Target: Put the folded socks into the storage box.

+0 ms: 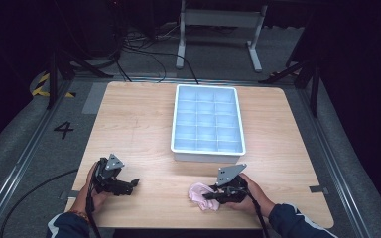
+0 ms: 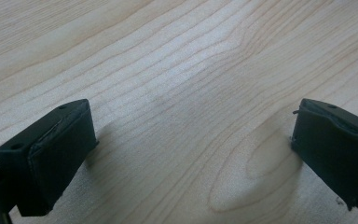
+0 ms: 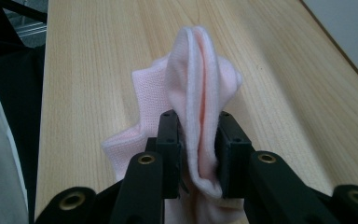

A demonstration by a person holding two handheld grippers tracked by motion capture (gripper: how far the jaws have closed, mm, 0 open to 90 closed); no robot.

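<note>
Pinching the pink sock [image 3: 200, 116] at its folded edge, our right gripper [image 3: 199, 154] has both jaws clamped hard on the fabric, low and right of centre in the high view, on the wooden table [image 1: 139, 124]. To do this well we want the whole fold kept between the pads, then a straight lift so the loose part hanging at lower left of the right gripper view does not drag or snag. The white divided tray [image 1: 207, 151] sits above it in the frame, well apart. Our left gripper [image 2: 191, 154] rests at lower left of the high view, jaws spread wide over bare wood, holding nothing. Hard to make out: how much sock lies under the jaws and whether the tray's compartments hold anything in that glare.
</note>
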